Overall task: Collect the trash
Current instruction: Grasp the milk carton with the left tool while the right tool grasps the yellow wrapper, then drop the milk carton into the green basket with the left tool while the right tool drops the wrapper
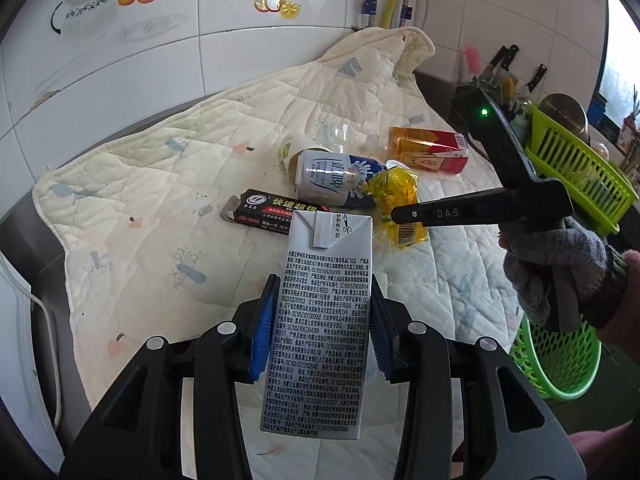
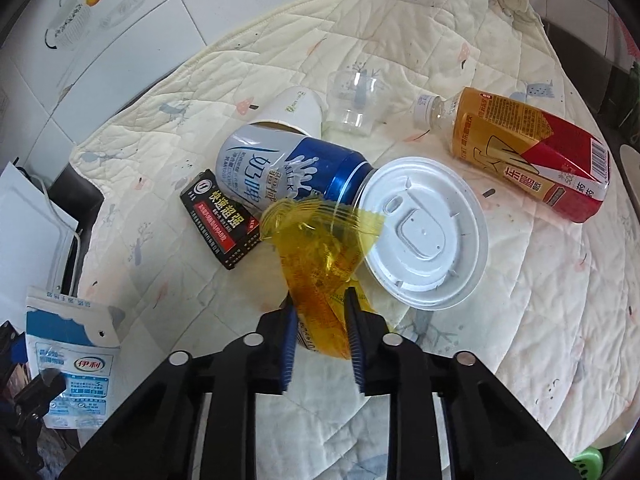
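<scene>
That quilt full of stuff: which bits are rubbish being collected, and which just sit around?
Rubbish:
milk carton, in left gripper
yellow wrapper, in right gripper
can
bottle
lid
paper cup
clear cup
black box

Just there:
quilt
knives

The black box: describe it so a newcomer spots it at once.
On the cream quilt, find the trash pile. The black box lies flat at its left edge, beside the blue-and-white can. It alone is black, with a red band and yellow lettering.

A grey milk carton [image 1: 326, 312] is held upright between blue pads. A crumpled yellow wrapper [image 2: 320, 256] is pinched beside a white lid [image 2: 428, 232] and a blue-and-white can [image 2: 288, 168] lying on its side.
</scene>
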{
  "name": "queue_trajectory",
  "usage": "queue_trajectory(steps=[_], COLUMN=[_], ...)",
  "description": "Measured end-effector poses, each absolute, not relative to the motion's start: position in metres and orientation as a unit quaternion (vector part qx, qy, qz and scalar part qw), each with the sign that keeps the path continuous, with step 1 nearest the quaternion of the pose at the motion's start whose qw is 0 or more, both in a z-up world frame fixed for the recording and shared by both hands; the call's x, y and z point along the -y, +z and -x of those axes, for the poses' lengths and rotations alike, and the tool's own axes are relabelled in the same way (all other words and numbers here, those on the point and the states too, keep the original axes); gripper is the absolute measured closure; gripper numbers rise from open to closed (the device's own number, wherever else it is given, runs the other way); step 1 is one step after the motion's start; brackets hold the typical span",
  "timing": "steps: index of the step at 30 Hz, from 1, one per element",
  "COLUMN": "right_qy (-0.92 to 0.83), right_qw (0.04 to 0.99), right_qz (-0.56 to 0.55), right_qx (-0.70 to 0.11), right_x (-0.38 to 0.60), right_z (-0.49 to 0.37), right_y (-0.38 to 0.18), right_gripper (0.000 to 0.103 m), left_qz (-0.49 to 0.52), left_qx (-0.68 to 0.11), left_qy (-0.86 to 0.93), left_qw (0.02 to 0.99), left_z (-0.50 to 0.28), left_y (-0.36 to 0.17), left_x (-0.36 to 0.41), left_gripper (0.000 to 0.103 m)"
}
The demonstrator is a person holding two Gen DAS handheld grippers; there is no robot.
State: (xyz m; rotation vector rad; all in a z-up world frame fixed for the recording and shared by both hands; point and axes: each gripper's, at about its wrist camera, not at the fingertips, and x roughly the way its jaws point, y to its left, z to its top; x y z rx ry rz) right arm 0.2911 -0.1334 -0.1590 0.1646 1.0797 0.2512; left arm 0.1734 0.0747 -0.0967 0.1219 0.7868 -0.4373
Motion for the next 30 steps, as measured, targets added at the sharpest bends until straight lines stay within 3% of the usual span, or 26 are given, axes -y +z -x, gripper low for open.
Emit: queue_trajectory(steps=[14,30], right_qy=[0.153,0.093], right_qw=[0.856,0.866], right_qz=[-0.078,-0.089], right_qx=[-0.487,-0.483], right_x=[0.161,0.268], right_z=[-0.221,-0.094], right_y=[-0.121,-0.114], right_gripper=[0.085,0.085], left_qz=[-0.062,-0.081], left_qx=[-0.37,-0.349], left_qy=[-0.229,-0.298], left_qw=[0.898,0.885], left_z=[-0.153,-0.093], left_y=[-0.088,-0.074], left_x=[-0.037,0.049], left_gripper=[0.062,0.062])
